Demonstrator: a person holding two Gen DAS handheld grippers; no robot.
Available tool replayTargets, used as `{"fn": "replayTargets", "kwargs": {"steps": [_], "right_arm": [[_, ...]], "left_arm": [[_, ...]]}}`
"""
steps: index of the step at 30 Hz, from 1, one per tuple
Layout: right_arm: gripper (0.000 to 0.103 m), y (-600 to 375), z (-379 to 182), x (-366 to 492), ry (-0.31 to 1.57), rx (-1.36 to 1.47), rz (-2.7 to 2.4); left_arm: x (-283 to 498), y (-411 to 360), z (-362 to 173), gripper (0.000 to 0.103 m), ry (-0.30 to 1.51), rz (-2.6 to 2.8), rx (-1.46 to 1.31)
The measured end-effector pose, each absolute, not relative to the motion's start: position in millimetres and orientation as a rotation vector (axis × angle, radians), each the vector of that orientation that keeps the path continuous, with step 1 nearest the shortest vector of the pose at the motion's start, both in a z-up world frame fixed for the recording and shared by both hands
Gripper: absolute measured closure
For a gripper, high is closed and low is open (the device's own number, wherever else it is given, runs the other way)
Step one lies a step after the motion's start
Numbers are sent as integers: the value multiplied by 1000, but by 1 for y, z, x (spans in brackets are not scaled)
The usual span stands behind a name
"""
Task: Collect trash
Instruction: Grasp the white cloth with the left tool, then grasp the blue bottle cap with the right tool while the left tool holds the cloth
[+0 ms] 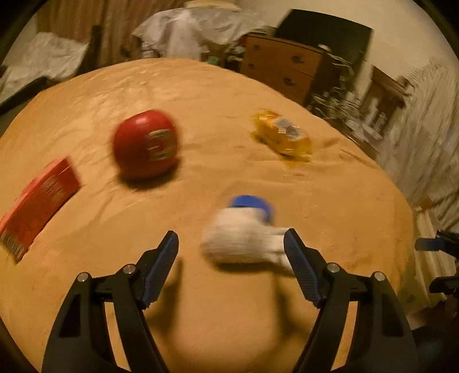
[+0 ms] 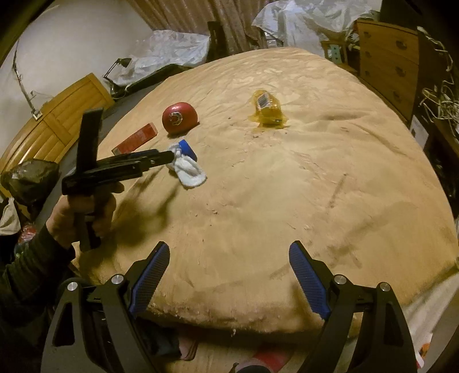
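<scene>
On the tan blanket (image 1: 229,94) lie a white sock-like cloth (image 1: 241,241) with a blue cap (image 1: 252,203) at its far end, a red round container (image 1: 146,143), a flat red box (image 1: 37,206) and a crumpled yellow wrapper (image 1: 282,136). My left gripper (image 1: 231,244) is open around the white cloth; the cloth lies against the right pad, apart from the left one. In the right wrist view the left gripper (image 2: 169,157) reaches the cloth (image 2: 189,172) from the left. My right gripper (image 2: 229,255) is open over bare blanket near the bed's front edge.
A wooden dresser (image 2: 387,57) stands at the bed's far right. White plastic bags (image 2: 301,17) pile behind the bed. A wooden cabinet (image 2: 57,114) is at the left. A hand (image 2: 86,212) in a dark sleeve holds the left gripper.
</scene>
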State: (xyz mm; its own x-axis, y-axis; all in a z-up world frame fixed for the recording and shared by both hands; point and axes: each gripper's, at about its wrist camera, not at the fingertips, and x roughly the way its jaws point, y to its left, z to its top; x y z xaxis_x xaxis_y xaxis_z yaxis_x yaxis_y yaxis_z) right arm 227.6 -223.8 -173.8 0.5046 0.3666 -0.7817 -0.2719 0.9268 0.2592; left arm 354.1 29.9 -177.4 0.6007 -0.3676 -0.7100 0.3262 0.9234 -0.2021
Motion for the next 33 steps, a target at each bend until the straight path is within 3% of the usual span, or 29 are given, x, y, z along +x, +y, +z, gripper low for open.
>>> {"fn": "replayTargets", "kwargs": {"steps": [7, 15, 17, 18, 20, 28, 33], "right_arm": [[18, -204, -192, 265, 977, 156, 455], [18, -193, -197, 293, 946, 310, 486], [18, -191, -201, 292, 954, 312, 487], [18, -191, -202, 291, 957, 311, 487], [18, -191, -204, 288, 963, 302, 487], [18, -198, -206, 282, 969, 286, 489], [18, -186, -214, 280, 986, 275, 507]], "left_arm": [[357, 63, -184, 30, 839, -315, -65], [375, 9, -184, 21, 813, -454, -44], [383, 4, -195, 29, 853, -460, -57], [385, 4, -200, 50, 878, -481, -74], [382, 9, -201, 60, 874, -488, -95], [332, 55, -186, 60, 911, -526, -94], [305, 77, -206, 59, 987, -405, 108]]}}
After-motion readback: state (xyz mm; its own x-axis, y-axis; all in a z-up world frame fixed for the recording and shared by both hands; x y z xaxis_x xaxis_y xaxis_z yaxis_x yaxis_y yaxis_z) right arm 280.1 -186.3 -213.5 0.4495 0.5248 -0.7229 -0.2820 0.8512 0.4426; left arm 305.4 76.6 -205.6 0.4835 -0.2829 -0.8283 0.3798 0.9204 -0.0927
